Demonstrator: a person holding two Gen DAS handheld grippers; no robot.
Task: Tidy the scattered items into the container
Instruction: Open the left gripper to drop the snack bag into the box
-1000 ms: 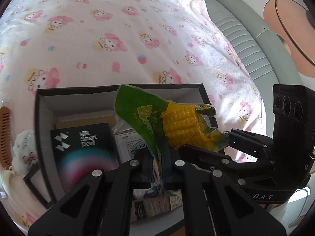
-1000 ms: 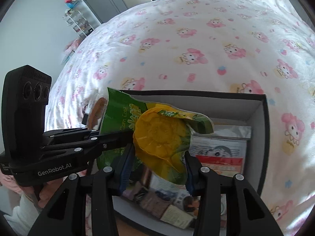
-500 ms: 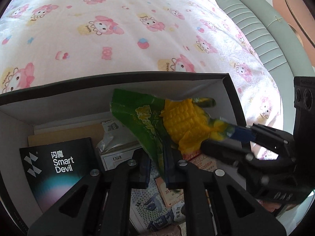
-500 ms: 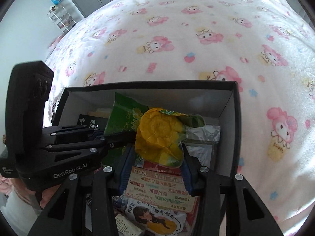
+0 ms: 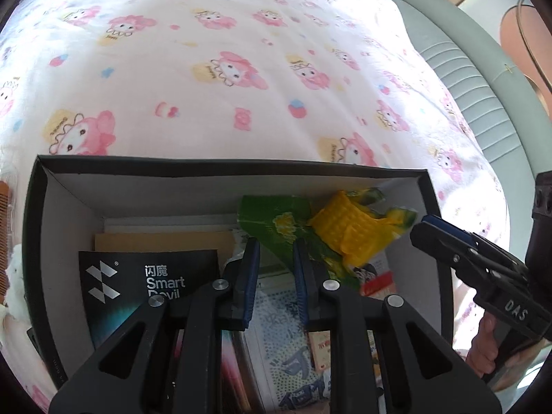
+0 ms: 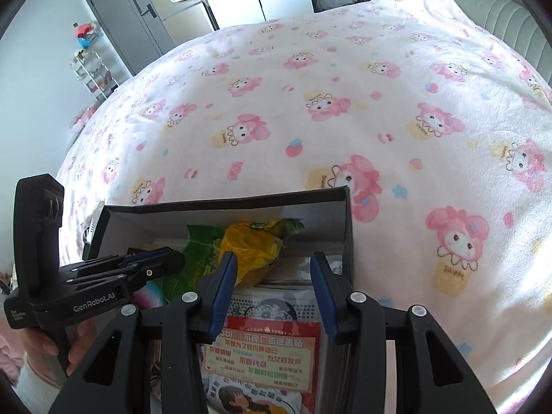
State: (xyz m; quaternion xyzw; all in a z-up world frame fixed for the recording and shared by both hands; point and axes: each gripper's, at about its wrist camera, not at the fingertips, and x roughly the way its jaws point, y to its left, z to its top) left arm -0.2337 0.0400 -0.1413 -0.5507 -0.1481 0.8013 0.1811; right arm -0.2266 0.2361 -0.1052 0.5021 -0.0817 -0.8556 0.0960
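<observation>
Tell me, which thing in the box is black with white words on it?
The Smart Devil pack, lying flat at the left side of the box. The corn packet is green and yellow, and the card with writing is red.

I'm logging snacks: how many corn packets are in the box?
1. The corn packet lies in the box near its far right corner, on top of other packs. More could be hidden underneath.

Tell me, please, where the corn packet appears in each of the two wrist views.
Left wrist view: the corn packet lies right of centre, inside the box, beyond the fingertips.
Right wrist view: the corn packet lies left of centre, against the far wall.
Shared landmark: the black box on the blanket.
</observation>
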